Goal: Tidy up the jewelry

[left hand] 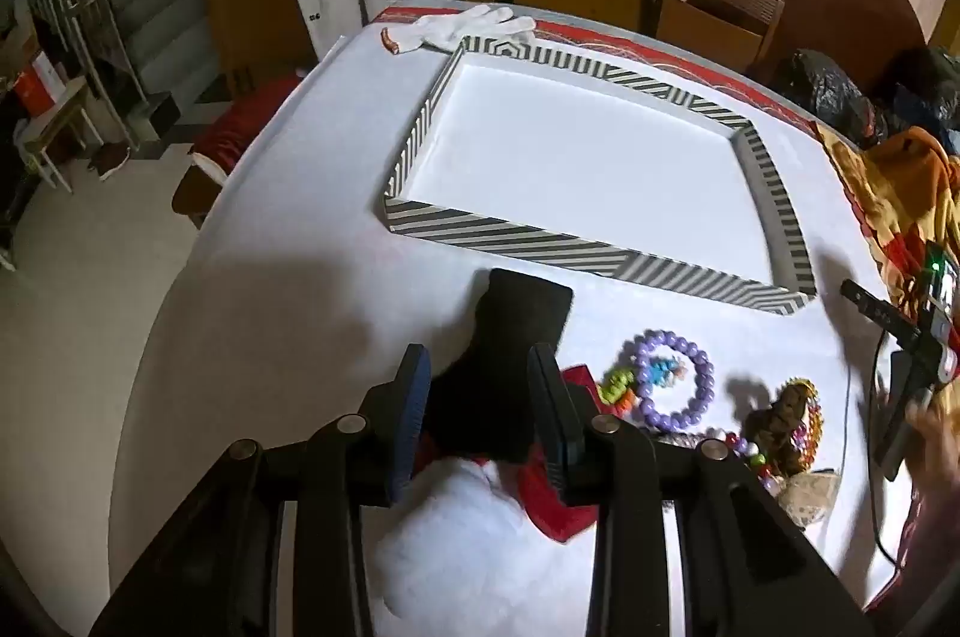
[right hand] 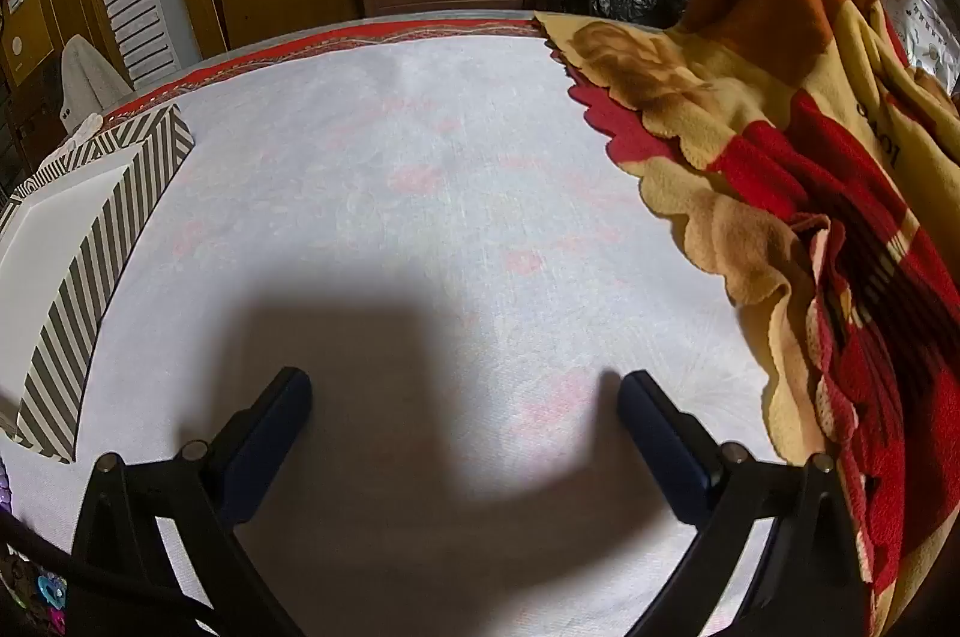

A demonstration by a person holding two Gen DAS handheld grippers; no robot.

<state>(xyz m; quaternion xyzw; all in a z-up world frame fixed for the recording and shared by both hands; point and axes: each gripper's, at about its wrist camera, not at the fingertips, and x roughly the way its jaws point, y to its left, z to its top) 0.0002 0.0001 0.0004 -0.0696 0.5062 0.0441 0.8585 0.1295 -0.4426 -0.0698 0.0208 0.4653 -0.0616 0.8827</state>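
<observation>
The left tongs (left hand: 477, 385) grip a black pouch (left hand: 510, 337), beads (left hand: 675, 379) just right. The right tongs (right hand: 465, 397) gape empty over the white cloth (right hand: 390, 156), tray (left hand: 600, 253) near

A shallow rectangular tray (left hand: 510, 235) with grey-and-white striped walls and a bare white floor lies flat on the white-covered desk (left hand: 270, 313). Just in front of it sit a black pouch (left hand: 510, 337), a purple bead bracelet (left hand: 678, 379), a green-and-orange trinket (left hand: 618, 388) and a tangle of multicoloured beads (left hand: 792, 421).
</observation>
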